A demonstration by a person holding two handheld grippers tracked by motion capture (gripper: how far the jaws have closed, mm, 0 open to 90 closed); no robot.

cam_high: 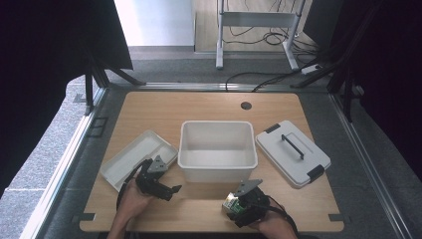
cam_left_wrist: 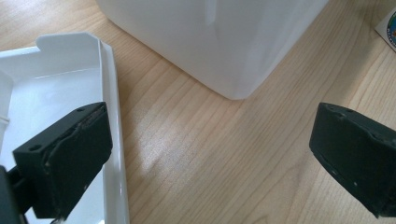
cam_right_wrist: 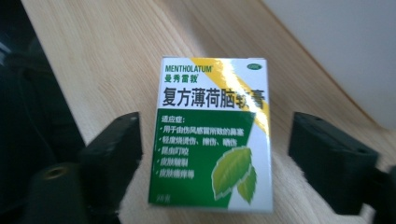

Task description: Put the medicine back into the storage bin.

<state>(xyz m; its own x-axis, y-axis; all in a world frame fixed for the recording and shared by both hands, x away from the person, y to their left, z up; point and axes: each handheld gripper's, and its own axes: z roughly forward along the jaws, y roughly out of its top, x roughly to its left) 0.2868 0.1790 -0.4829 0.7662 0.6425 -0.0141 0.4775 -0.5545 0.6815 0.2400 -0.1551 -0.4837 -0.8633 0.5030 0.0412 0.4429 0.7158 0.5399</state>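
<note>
One small green-and-white cardboard box (cam_right_wrist: 212, 135) with printed leaves and the word Mentholatum lies flat on the pale wooden table (cam_high: 149, 107), near its front edge, just in front of the open white plastic bin (cam_high: 217, 149). In the right gripper view the box sits squarely between the two black jaws of the right gripper (cam_right_wrist: 233, 158), its long axis running away from the camera along the jaws' own line. The jaws stand partly open, with a gap on each side of the box, so nothing is gripped yet. The right hand (cam_high: 273, 226) is by far the nearer; it comes in low from the table's front edge. The left gripper (cam_left_wrist: 205, 154) hangs wide open and empty over bare wood, between the shallow white tray (cam_high: 132, 159) and the bin's corner. A grey lid with a black handle (cam_high: 293, 152) lies to the bin's right.
</note>
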